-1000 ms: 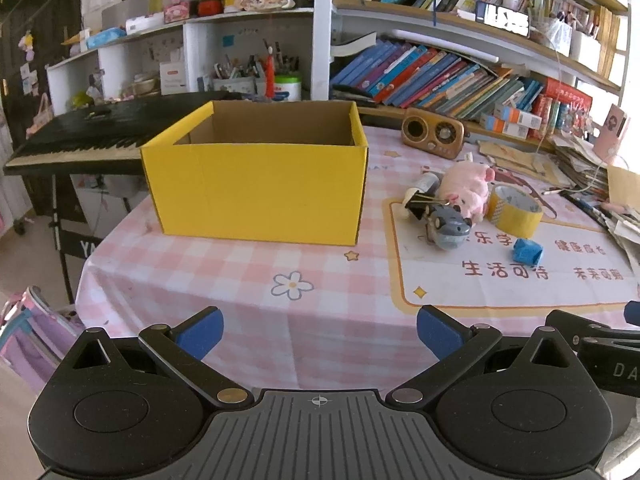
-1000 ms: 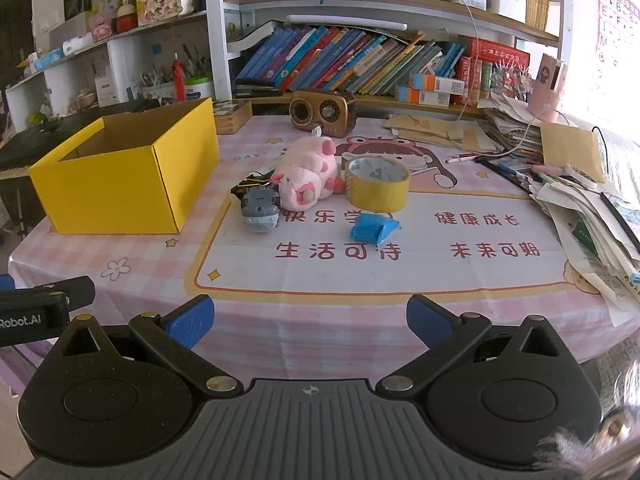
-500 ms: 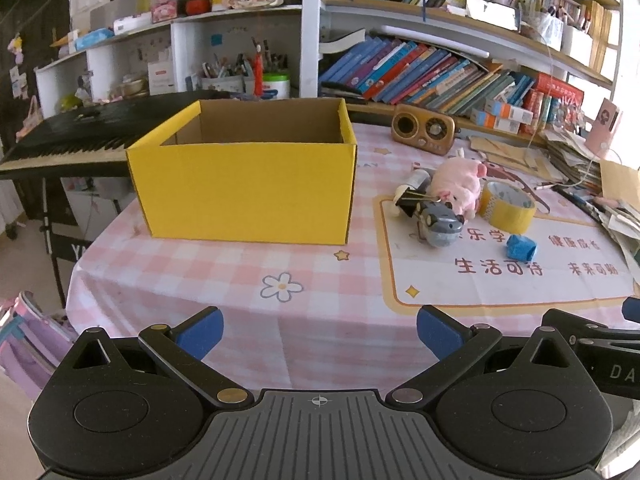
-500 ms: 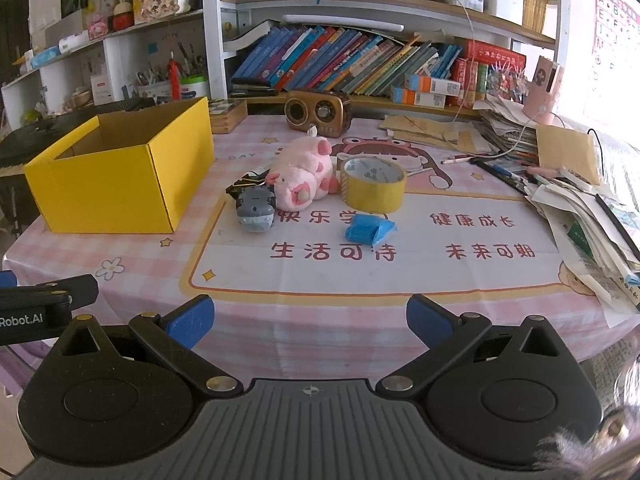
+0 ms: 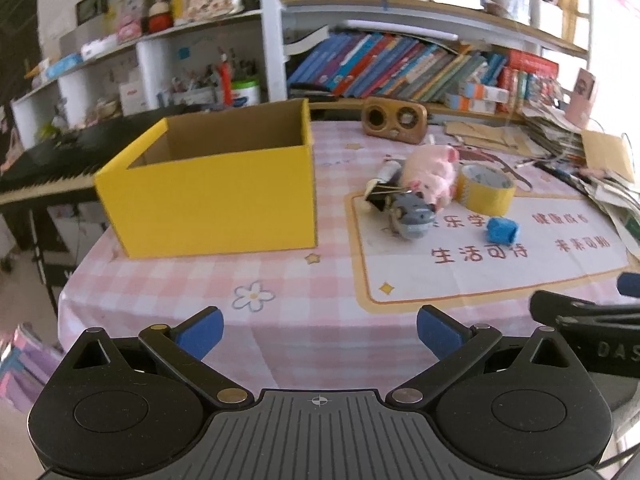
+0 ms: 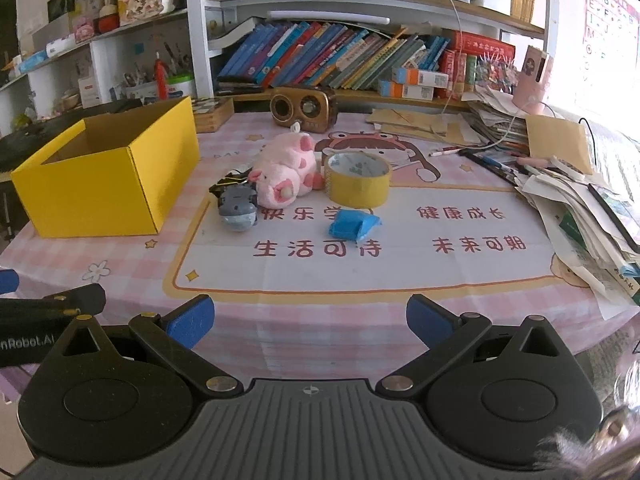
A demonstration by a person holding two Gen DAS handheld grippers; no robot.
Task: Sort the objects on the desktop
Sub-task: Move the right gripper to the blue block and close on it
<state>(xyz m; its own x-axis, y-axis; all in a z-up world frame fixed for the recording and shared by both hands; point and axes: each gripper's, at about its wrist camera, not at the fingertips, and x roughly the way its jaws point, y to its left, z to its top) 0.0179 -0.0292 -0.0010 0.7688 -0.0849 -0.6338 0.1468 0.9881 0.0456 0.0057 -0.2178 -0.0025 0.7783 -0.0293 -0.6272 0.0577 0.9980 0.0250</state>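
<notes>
A matte yellow cardboard box (image 6: 106,184) with a plain brown inside is seen open-topped on the left of the table (image 6: 360,280), which is covered by a pink checked cloth with a cream printed mat; the box's long axis runs away from the near edge towards the shelves. To its right a small cluster is gathered on the mat: a soft pink plush pig (image 6: 286,176) lies on its side, snout turned to the near left; a rounded grey toy (image 6: 237,208) is set just in front of it, touching or nearly so; a black binder clip (image 5: 378,196) with wire handles is tucked behind the grey toy; a glossy yellow tape roll (image 6: 358,180) lies flat, hole upward, just beside the pig; a crumpled blue piece (image 6: 354,224), its material not clear, is placed apart, nearer the edge. A brown wooden-looking speaker (image 6: 303,108) with two round grilles is stood behind them. Red Chinese characters are printed on the mat, among them 生活可待 and 未来可期; "Robot.AI" is read on the left gripper's side in the right wrist view, "DAS" on the right gripper's in the left.

The left gripper (image 5: 318,330) is held spread wide and empty at the table's near edge; the right gripper (image 6: 310,320) is likewise spread wide, nothing between its blue pads (image 6: 190,320).
</notes>
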